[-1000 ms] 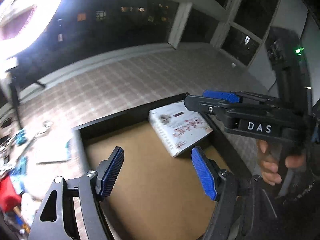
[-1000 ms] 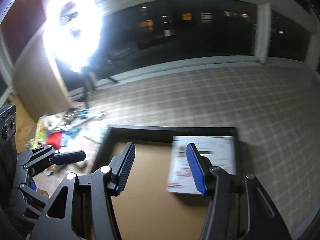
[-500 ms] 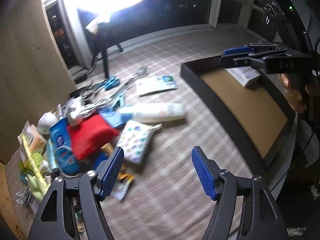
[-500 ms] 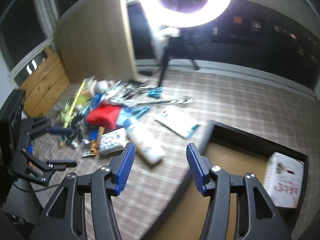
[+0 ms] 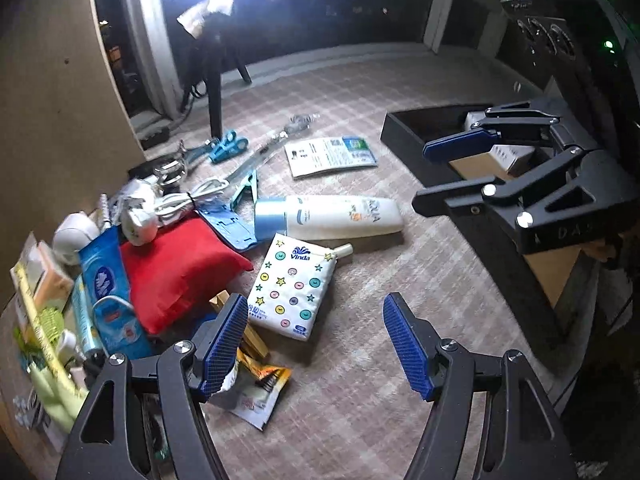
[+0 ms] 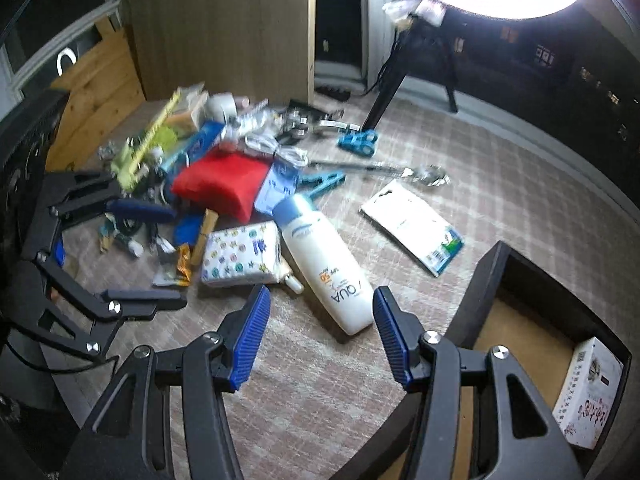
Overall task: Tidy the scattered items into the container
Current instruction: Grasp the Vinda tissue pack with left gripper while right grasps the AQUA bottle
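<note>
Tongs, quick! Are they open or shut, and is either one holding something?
Left tongs: open, holding nothing, above the tissue pack.
Right tongs: open, holding nothing, above the bottle.

We are seeing a red pouch (image 5: pixel 180 272), a white bottle (image 5: pixel 340 216) with a pale blue cap, and a white tissue pack (image 5: pixel 292 288) dotted with pastel buttons and stars. They are lying on a beige checked rug (image 5: pixel 360 380). The container (image 6: pixel 484 280) is showing black walls and a brown floor, holding a white box (image 6: pixel 588 392) with red print.
</note>
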The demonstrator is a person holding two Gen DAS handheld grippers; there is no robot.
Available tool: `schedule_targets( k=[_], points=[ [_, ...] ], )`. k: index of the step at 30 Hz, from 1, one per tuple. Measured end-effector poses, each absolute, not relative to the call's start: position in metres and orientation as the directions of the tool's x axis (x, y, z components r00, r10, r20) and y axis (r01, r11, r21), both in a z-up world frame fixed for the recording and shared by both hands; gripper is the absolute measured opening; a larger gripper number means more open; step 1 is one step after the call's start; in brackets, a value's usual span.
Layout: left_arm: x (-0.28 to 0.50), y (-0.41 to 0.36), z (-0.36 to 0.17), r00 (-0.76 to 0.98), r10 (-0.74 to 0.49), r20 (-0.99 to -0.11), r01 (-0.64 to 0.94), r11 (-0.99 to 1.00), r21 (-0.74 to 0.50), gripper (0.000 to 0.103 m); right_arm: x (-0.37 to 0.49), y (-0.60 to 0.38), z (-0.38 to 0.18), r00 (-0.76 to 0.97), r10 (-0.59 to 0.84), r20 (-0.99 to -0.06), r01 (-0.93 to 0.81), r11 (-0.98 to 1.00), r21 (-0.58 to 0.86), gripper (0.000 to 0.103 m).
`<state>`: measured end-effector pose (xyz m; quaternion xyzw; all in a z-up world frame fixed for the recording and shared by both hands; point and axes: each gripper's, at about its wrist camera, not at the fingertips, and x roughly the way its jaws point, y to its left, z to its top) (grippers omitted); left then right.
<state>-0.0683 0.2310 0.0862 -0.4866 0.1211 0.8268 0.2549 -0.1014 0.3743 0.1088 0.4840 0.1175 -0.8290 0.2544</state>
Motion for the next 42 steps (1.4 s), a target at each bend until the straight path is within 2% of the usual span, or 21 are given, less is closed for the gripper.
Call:
schedule_targets(
  k=[8,25,27,30,36,42],
  points=[
    [-0.096,0.234,0.059,-0.306,0.314,-0.899,-0.563,-0.821,-0.095,0.067,-0.126,0.362,0.078,-0.323,-0.265,-0.909,0.570,-0.821,0.037,0.053],
    [-0.120,0.235,0.028,-0.215,0.282,-0.935,-0.592,-0.799,-0.104,0.067,-0.170,0.333,0.033,-0.194,-0.245,-0.950,0.637,-0.768,0.068,0.055],
    [-0.123,0.236,0.025,-0.202,0.284,-0.937,-0.592,-0.797,-0.114,0.065,-0.176,0.331,0.028,-0.168,-0.263,-0.950,0.638,-0.764,0.099,0.056],
    [-0.125,0.238,0.020,-0.190,0.282,-0.940,-0.586,-0.801,-0.122,0.057,-0.180,0.332,0.025,-0.155,-0.288,-0.945,0.626,-0.769,0.132,0.055],
    [-0.121,0.235,0.022,-0.197,0.302,-0.933,-0.564,-0.813,-0.145,0.053,-0.176,0.341,0.028,-0.150,-0.349,-0.925,0.577,-0.791,0.205,0.049],
    [-0.116,0.230,0.038,-0.241,0.337,-0.910,-0.526,-0.833,-0.170,0.051,-0.165,0.355,0.042,-0.215,-0.382,-0.899,0.525,-0.821,0.224,0.048]
  ],
)
